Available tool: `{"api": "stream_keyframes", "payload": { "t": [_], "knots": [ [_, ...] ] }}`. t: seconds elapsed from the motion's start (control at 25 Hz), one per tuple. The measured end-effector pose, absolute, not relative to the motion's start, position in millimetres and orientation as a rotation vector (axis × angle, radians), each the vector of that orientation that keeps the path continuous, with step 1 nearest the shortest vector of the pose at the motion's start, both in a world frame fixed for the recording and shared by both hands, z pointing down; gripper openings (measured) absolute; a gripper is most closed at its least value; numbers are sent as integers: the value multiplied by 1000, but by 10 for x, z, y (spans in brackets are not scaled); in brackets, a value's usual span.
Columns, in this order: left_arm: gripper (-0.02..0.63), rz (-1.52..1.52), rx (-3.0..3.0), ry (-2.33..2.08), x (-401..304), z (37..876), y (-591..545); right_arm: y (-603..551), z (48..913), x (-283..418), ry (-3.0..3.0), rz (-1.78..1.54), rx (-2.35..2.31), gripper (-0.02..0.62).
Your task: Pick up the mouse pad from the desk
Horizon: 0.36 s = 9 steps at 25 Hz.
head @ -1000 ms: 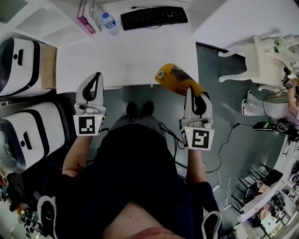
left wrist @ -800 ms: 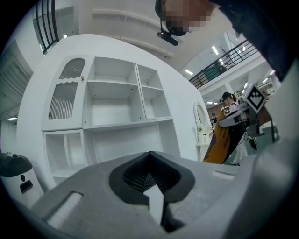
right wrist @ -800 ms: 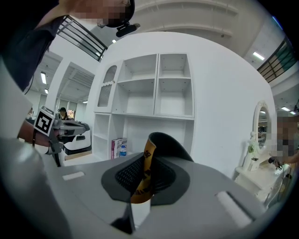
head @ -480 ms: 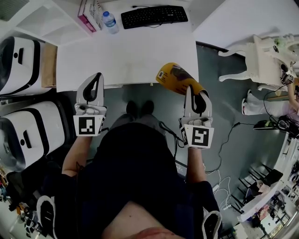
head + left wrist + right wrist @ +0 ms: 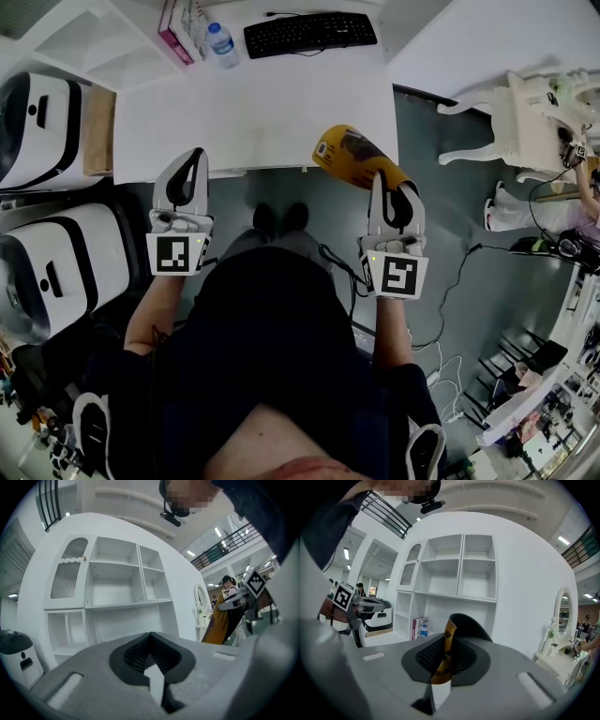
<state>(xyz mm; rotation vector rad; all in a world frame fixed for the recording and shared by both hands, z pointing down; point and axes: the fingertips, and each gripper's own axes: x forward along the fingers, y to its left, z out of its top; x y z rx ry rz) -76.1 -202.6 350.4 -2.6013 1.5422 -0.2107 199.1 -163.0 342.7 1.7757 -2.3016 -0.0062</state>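
We see right tongs clamped on the curled yellow mouse pad, held up by the white surface edge; left tongs closed, empty.

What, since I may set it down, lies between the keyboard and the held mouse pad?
Only bare white desk; the head view shows it between keyboard and mouse pad.

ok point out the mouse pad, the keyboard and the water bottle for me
mouse pad (image 5: 354, 157), head view, middle of its curled yellow face
keyboard (image 5: 310, 34), head view, middle of the key field
water bottle (image 5: 222, 49), head view, its clear body below the cap
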Motion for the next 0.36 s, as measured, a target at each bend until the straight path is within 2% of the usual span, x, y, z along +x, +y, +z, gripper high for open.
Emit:
{"api": "stream_keyframes", "payload": {
  "t": [0.36],
  "knots": [
    [1,-217,-2596,1540,-801,3508,-1988,-1611,3408,1970,-2298,-23,1771,20]
  ]
}}
